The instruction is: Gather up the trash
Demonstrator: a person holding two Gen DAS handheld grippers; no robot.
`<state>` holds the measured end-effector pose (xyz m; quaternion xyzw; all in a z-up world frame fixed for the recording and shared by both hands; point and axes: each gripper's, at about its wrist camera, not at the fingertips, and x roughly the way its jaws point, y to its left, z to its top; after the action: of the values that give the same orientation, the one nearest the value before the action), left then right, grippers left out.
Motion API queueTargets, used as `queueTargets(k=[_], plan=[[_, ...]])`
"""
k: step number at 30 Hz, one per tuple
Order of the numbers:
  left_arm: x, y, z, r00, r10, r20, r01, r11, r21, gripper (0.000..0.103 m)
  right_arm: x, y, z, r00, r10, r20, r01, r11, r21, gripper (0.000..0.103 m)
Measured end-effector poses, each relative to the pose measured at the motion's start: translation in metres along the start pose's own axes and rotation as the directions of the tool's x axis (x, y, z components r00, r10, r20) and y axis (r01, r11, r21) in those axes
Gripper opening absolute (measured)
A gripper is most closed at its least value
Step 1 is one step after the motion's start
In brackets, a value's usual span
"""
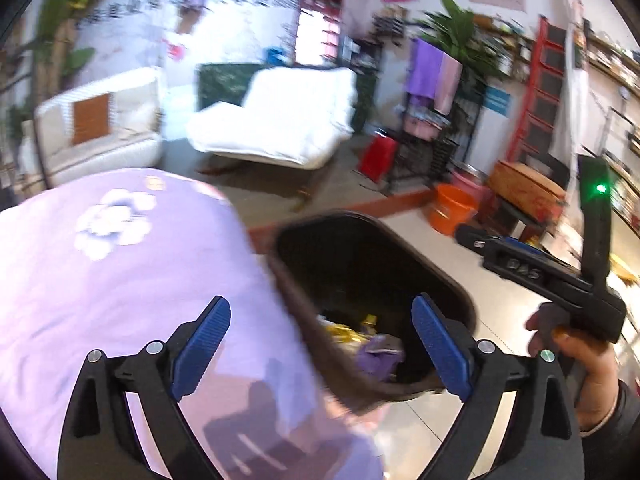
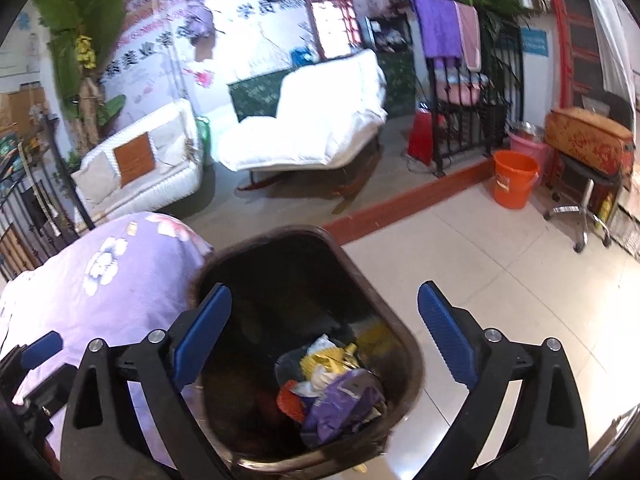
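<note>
Right gripper [image 2: 324,344] and left gripper [image 1: 320,352] — both spread, empty — poised over dark bin [image 2: 372,276] beside lilac cover [image 2: 120,272]; wrappers [image 2: 336,384] inside — likely drop position.

A dark brown trash bin [image 2: 304,320] stands upright on the tiled floor, crumpled yellow, purple and orange wrappers [image 2: 332,384] heaped inside.

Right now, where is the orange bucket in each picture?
Left wrist view: the orange bucket sits right of centre, on the floor past the far rim of the bin.
Right wrist view: the bucket is at the upper right, on the tiles beside the pink bucket.
Shared landmark: the white chair stands to the left of the bucket in both.
</note>
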<state>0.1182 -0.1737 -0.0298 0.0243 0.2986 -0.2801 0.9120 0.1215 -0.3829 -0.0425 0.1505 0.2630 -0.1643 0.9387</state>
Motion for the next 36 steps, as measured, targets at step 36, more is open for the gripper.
queueTargets(k=[36], plan=[[-0.155,0.11,-0.058,0.825,0.523,0.212,-0.463,0.842,-0.278,0.098,-0.123,0.169,-0.079,0.914,0.39,0.113,-0.327,0.872,-0.363,0.098]])
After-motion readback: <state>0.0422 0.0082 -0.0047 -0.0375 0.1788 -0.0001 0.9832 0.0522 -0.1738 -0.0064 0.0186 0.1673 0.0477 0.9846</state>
